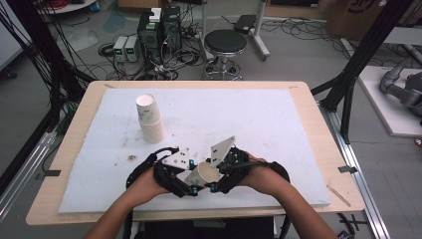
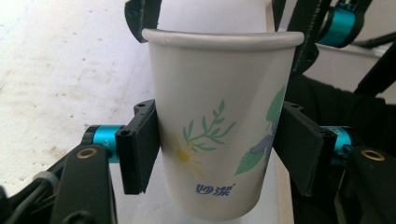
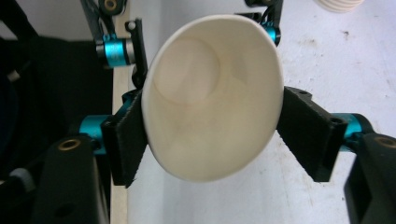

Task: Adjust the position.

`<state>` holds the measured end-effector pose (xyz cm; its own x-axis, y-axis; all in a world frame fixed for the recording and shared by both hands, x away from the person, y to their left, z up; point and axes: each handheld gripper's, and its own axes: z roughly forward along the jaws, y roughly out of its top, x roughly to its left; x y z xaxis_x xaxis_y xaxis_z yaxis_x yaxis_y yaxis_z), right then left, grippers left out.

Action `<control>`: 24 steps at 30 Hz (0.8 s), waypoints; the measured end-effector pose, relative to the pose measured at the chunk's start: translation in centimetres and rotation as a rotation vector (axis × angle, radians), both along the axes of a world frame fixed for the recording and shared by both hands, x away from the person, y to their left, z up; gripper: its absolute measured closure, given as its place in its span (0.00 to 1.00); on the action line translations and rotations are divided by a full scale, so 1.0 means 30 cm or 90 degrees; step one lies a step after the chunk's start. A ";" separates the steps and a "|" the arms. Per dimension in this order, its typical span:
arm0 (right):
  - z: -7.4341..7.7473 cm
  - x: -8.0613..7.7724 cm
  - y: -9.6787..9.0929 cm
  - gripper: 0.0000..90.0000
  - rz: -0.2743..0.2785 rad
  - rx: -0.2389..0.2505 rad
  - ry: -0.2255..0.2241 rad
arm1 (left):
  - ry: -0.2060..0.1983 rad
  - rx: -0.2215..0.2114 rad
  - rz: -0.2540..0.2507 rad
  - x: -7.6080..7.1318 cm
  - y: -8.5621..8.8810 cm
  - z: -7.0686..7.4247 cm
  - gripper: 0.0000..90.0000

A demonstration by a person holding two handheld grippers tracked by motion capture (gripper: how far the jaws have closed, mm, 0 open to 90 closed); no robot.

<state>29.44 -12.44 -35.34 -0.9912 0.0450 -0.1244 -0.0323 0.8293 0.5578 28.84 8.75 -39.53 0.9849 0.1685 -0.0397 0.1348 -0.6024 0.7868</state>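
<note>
One paper cup [image 1: 205, 174] is held above the near edge of the tabletop [image 1: 308, 104], at about six o'clock on the white mat [image 1: 249, 114], between the two tongs. A stack of paper cups [image 1: 149, 119] stands upside down at about ten o'clock on the mat, well apart from the hands; at least two cups show in it, and the exact count cannot be told. The left tongs [image 1: 191, 186] have their pads pressed on both sides of the cup's wall, narrow and holding it. The right tongs [image 1: 219, 181] sit at the cup's rim, its mouth squeezed to an oval; the left pad touches the rim, while the other side looks close to it, and whether it presses cannot be told. The left gripper view gives the cup's printed side, with a yellow flower, green sprigs and blue lettering, and the left tongs [image 2: 217, 149] clamped on the cup [image 2: 219, 126]. The right gripper view looks straight into the cup [image 3: 212, 98], showing its plain inside and round bottom between the right tongs [image 3: 212, 140].
</note>
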 end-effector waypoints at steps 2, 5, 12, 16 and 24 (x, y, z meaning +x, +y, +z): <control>0.003 0.004 -0.008 0.27 -0.008 0.021 0.011 | 0.001 -0.008 0.009 0.002 0.007 -0.003 0.38; 0.012 0.009 -0.027 0.26 -0.019 0.057 0.024 | 0.004 -0.029 0.028 0.005 0.023 -0.013 0.38; 0.038 0.005 -0.098 0.26 -0.051 0.131 0.023 | 0.015 -0.083 0.073 0.002 0.072 -0.042 0.37; 0.032 -0.001 -0.151 0.25 -0.082 0.170 0.020 | 0.017 -0.122 0.109 0.002 0.117 -0.056 0.37; -0.039 -0.009 -0.254 0.25 -0.168 0.211 0.020 | -0.002 -0.163 0.159 -0.003 0.190 -0.069 0.36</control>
<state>29.17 -20.06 -36.50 -0.9436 0.3296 -0.0309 0.1778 0.5832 0.7926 28.77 14.45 -41.60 0.9148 0.3887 -0.1097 0.2507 -0.3337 0.9087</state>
